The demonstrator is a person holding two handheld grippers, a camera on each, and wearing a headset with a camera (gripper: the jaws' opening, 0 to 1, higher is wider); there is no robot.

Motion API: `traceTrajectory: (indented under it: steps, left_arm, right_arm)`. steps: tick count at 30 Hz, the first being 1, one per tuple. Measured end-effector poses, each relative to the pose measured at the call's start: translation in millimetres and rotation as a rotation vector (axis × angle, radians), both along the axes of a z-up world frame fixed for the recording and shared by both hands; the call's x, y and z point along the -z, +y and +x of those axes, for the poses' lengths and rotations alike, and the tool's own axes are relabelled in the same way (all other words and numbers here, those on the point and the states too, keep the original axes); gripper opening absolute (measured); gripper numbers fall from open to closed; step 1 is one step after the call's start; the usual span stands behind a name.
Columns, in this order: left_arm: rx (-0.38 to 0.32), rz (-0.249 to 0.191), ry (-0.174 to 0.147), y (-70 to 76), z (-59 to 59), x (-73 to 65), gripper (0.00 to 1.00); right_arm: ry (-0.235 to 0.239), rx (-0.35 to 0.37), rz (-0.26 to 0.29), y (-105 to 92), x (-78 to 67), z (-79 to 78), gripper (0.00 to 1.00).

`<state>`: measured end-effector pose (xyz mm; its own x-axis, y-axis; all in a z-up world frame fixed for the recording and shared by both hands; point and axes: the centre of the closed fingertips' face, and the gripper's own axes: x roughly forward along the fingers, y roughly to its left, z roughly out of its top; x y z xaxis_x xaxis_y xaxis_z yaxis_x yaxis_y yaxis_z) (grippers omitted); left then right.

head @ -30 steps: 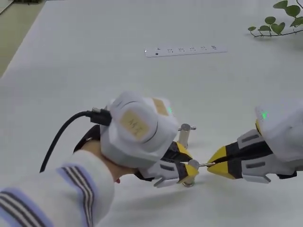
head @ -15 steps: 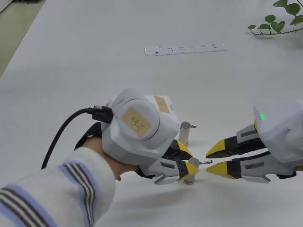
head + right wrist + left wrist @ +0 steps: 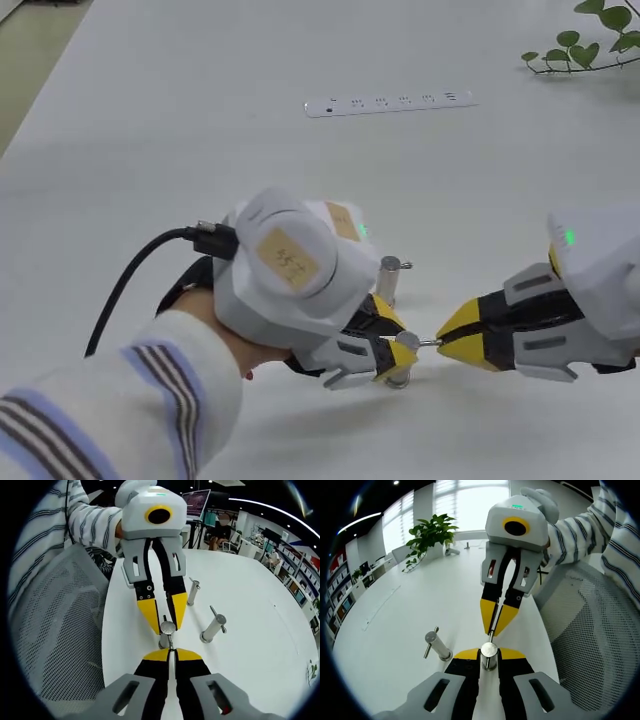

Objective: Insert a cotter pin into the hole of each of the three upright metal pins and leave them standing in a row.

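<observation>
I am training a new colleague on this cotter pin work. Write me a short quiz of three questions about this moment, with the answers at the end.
1. True or false: the left gripper is shut on an upright metal pin.
2. What is the right gripper holding at its tips?
A. a cotter pin
B. a green leaf
C. nothing
3. Fill in the number: in the right gripper view, ___ metal pins stand upright on the table.

Key: 1 true; 2 A; 3 three.
</observation>
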<state>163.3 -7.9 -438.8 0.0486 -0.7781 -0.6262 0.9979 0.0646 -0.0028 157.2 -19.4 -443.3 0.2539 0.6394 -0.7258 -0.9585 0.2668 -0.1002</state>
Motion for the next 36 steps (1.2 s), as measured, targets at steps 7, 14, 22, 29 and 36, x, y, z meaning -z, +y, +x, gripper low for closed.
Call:
traceTrajectory:
  steps: [7, 14, 22, 29, 36]
  left_arm:
    - [-0.009, 0.001, 0.009, 0.3, -0.4, -0.1, 0.09]
    - [-0.004, 0.005, 0.005, 0.0, -0.3, 0.0, 0.09]
    - [0.002, 0.005, 0.0, 0.4, -0.4, 0.1, 0.09]
    - [0.0, 0.0, 0.009, 0.5, -0.5, 0.5, 0.1]
    - [-0.037, -0.023, 0.062, 7.3, -5.9, 3.2, 0.17]
  right_arm:
    - [-0.006, -0.022, -0.011, 5.2, -0.4, 0.5, 0.0]
    - [-0.015, -0.049, -0.03, 8.0, 2.0, 1.6, 0.0]
    - [-0.031, -0.073, -0.039, 8.9, 3.3, 2.3, 0.0]
    - [-0.021, -0.056, -0.019, 10.1, 2.9, 2.2, 0.0]
    - [0.005, 0.026, 0.065, 6.6, 2.8, 0.8, 0.07]
